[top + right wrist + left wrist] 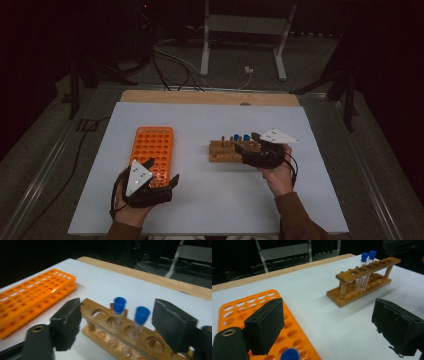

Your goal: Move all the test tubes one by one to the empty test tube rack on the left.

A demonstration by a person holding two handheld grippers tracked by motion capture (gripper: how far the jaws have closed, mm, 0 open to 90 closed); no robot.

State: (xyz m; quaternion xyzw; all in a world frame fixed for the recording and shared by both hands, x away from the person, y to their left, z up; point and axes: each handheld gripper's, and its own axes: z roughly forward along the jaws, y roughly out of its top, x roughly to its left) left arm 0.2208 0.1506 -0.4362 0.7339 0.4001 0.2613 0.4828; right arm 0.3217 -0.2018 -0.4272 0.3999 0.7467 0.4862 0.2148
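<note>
**Both grippers spread, tubes standing in two racks**

Nearest to the lens in the left gripper view is a blue-capped tube (290, 354), standing in the orange plastic rack (249, 305) just below and between the two black jaws. The left gripper (332, 326) is spread wide, and nothing is between its pads. Its left pad hangs over the orange rack; its right pad hangs over the bare white table cover (317, 305). Farther ahead of this gripper, and to its right, stands the wooden rack (364, 282) with two blue-capped tubes (366, 262) upright in neighbouring holes.

From the high view, the left gripper (159, 176) is at the near end of the orange rack (152, 147), and the right gripper (250, 145) is at the wooden rack (225, 151).

For the right gripper (117, 325), the jaws also stand apart, one on each side of the wooden rack (100, 322). Both blue-capped tubes (119, 305) stand between the pads, but the pads do not touch them. Away to the left of this gripper lies the orange rack (32, 296).
</note>
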